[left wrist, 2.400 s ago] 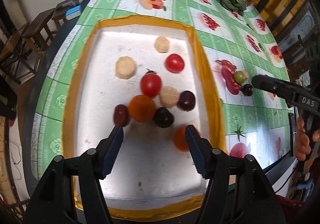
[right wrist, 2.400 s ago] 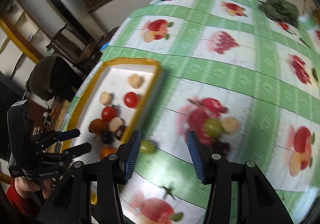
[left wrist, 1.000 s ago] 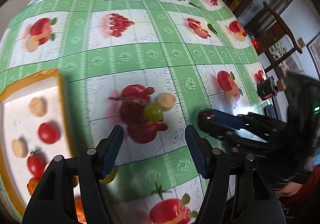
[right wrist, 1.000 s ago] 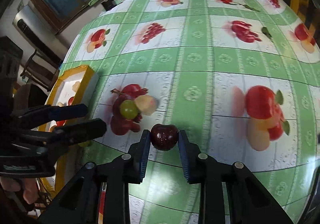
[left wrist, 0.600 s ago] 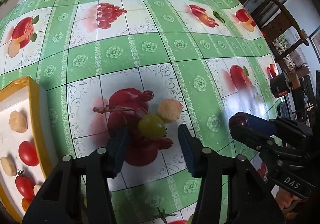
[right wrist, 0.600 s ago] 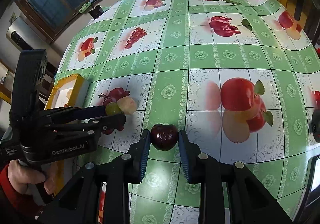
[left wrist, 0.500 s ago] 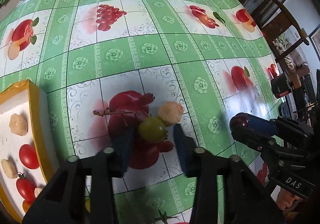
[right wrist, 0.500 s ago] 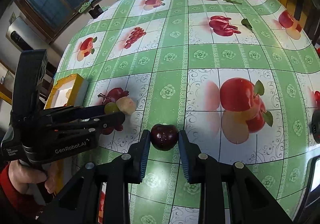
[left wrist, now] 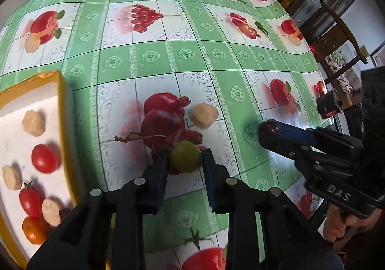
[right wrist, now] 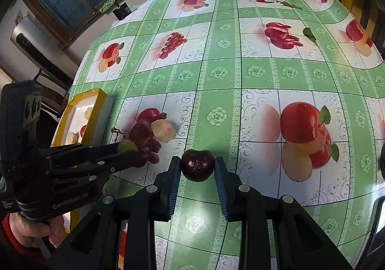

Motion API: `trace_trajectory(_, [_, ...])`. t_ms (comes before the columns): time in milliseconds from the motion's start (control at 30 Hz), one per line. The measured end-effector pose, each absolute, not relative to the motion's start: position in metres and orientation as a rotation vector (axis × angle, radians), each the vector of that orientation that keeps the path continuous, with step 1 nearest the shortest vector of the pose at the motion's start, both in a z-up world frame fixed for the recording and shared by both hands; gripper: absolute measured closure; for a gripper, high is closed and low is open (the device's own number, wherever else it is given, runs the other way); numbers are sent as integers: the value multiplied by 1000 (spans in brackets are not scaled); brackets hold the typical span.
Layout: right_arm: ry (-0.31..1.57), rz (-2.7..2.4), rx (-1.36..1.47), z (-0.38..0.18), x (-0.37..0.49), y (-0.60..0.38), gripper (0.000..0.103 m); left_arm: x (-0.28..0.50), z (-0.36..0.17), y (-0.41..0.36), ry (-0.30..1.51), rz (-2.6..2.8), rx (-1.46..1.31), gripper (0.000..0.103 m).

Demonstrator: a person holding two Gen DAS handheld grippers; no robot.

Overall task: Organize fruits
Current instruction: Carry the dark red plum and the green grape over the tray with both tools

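The left tool (left wrist: 185, 160) grips a green grape (left wrist: 185, 156); the right tool (right wrist: 197, 167) grips a dark cherry (right wrist: 197, 168). A tray (left wrist: 63, 111) of fruit sits nearby on the counter (left wrist: 149, 58).

**Readable lettering on the two handheld tools**

Only two pieces of lettering can be read. In the left wrist view, the black body of the right gripper (left wrist: 267, 129) carries the raised letters "DAS" on its side, near the hand that holds it. In the right wrist view, the black body of the left gripper (right wrist: 127, 148) carries "GenRobot.AI" in pale letters along its lower edge, just above the hand that grips it. A small white label sits at the far left edge of that same body, with two lines of print too small to make out. The patterned cloth on the counter (right wrist: 223, 72) shows only printed fruit and flower motifs.
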State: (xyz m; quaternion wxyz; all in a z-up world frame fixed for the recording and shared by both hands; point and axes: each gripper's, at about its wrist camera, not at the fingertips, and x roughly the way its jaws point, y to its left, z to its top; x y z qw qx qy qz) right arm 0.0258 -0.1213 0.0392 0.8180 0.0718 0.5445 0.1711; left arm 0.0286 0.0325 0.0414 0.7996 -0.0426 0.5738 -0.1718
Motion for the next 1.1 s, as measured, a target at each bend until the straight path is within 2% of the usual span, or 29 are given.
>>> trace_trajectory(1100, [1121,501,36,67,19,-59,74,-15,83,71,1150,-231,-50,78])
